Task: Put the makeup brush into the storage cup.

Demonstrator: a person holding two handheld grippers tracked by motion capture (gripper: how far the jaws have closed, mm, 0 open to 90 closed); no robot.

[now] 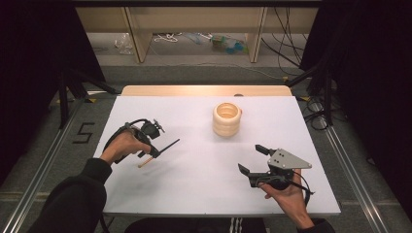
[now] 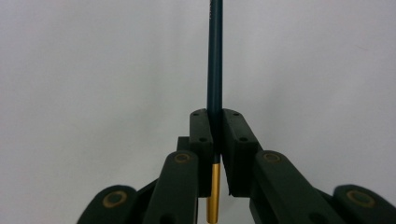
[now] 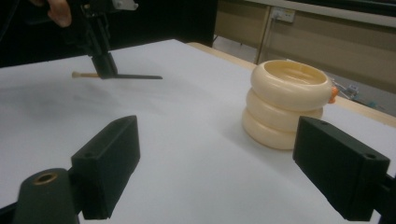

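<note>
Left hand-held gripper (image 1: pixel 154 152): matte black body, black cable looped behind. Right hand-held gripper (image 1: pixel 253 159): black, topped by grey three-cornered plate with dark screw holes, thin black cable trailing. Blocky jaw pads, brass-coloured pivot bushings. Dark long sleeves; white-striped black trousers.

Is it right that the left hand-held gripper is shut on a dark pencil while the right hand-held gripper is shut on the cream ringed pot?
Not quite. The left hand-held gripper is shut on the dark pencil, but the right hand-held gripper is open and holds nothing. The right gripper view shows its jaws wide apart, with the cream ringed pot standing untouched beyond them.
</note>
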